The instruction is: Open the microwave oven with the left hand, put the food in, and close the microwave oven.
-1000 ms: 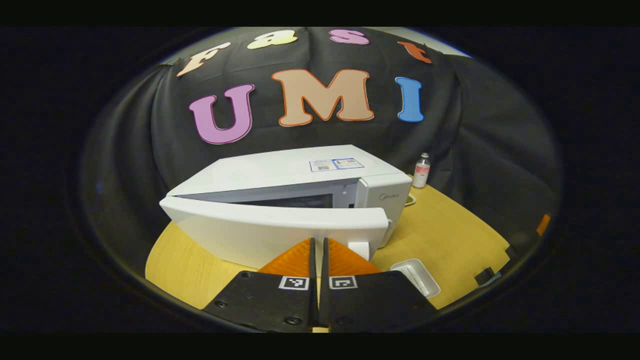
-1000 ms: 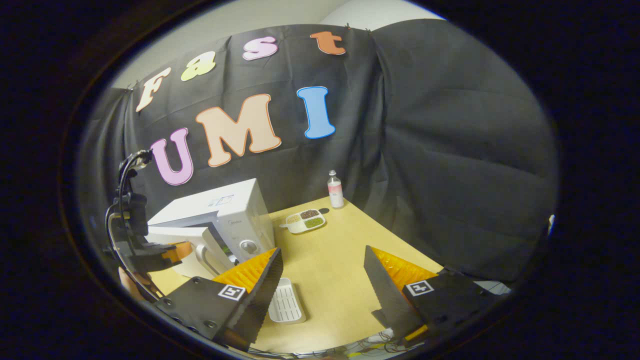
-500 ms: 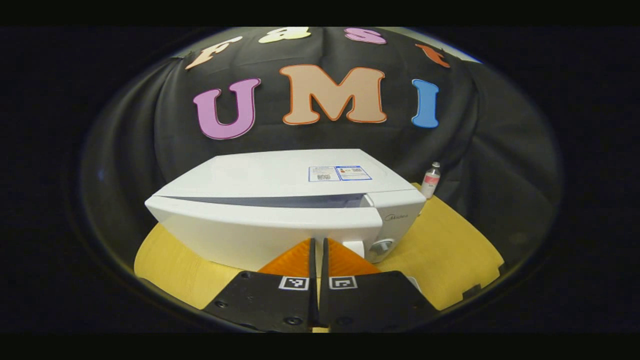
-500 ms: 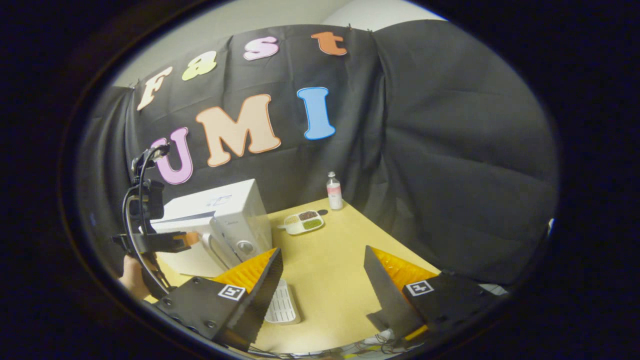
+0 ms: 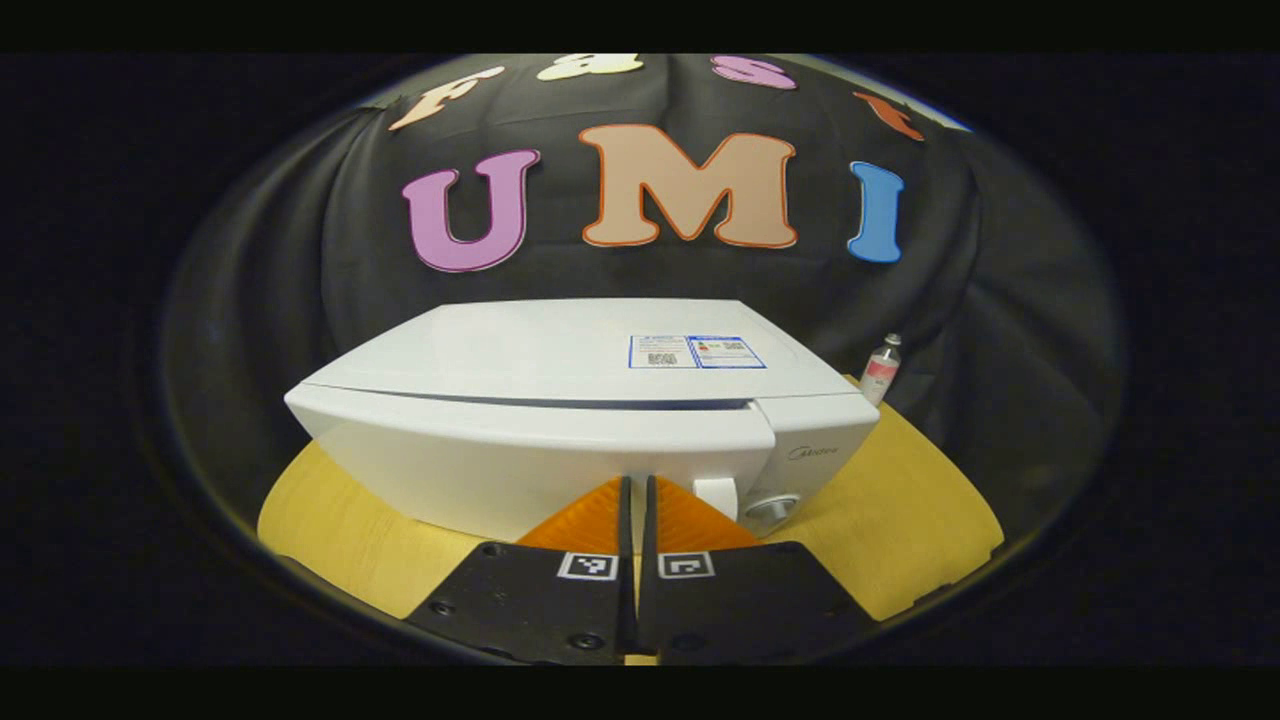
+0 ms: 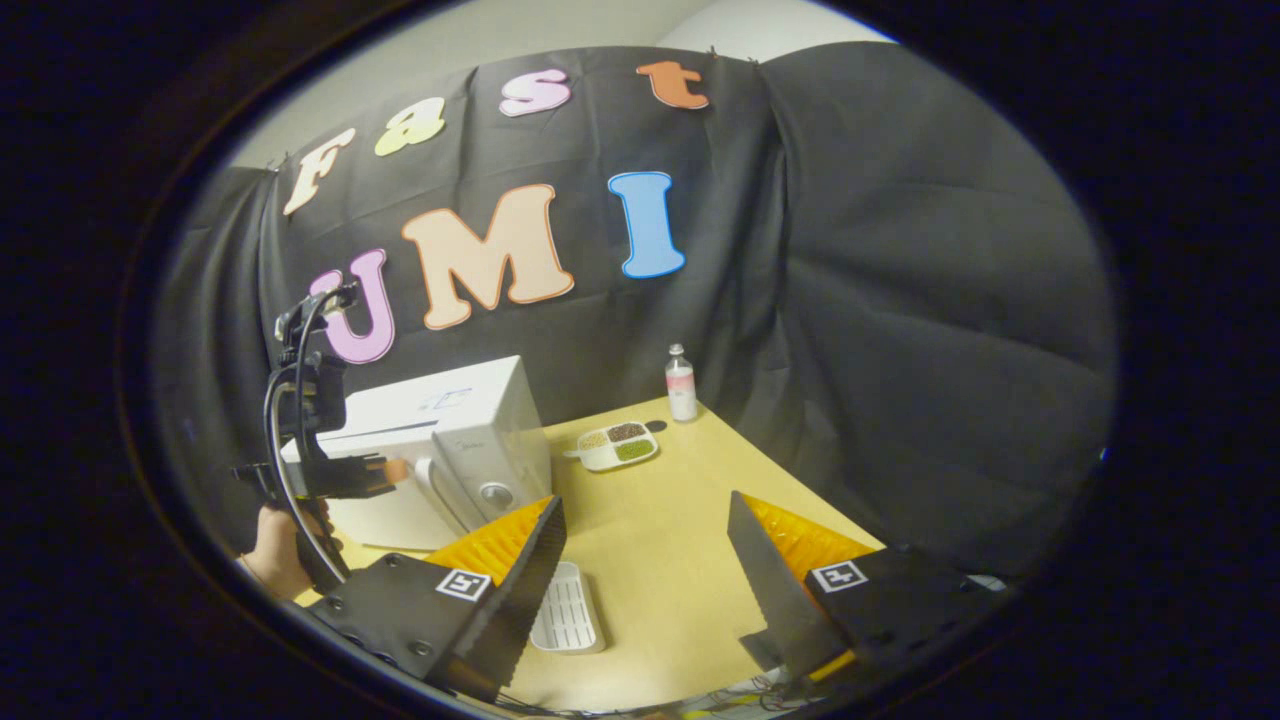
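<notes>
Left claw (image 5: 636, 490) fingers pressed together, tips against microwave (image 5: 560, 400) door. Right claw (image 6: 645, 560) spread wide above counter (image 6: 660, 520).

Dim, even light (edges fisheye-bent)

- A brand name, too small for reading, is showing on the microwave oven (image 5: 560, 420) control panel.
- A label (image 5: 696, 352) is lying on its top, print illegible.
</notes>
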A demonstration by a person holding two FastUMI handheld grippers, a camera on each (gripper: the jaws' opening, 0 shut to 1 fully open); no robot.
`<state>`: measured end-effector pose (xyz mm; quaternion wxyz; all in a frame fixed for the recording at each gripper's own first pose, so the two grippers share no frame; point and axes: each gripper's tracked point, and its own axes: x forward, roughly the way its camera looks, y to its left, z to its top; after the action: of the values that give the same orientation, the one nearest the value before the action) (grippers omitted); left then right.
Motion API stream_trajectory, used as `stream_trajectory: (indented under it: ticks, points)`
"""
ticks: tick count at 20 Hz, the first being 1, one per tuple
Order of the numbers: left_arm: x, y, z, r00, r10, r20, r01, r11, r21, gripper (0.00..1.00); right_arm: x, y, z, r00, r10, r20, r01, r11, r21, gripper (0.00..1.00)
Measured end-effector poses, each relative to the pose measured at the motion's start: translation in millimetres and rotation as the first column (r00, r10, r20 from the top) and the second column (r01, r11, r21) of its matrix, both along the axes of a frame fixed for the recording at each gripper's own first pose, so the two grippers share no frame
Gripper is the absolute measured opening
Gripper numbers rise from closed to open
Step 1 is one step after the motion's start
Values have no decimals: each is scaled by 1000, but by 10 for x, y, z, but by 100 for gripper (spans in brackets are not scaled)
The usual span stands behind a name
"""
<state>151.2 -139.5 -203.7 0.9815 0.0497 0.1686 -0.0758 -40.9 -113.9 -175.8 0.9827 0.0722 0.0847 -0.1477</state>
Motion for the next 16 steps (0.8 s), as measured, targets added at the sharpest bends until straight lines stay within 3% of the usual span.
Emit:
stream_trajectory:
  ticks: [8,9,16]
  points:
    - [75,9,59,1000,0,31,1,1000,-22,1,136,-40,-50,1000,-10,-16,10,1000,19,92]
    - [119,44,70,1000,7,25,-7,1000,-7,0,152,-43,-46,1000,-10,-14,11,1000,20,100]
    - [124,3,13,1000,-16,9,17,999,-42,0,196,-18,-52,1000,-9,-10,10,999,46,100]
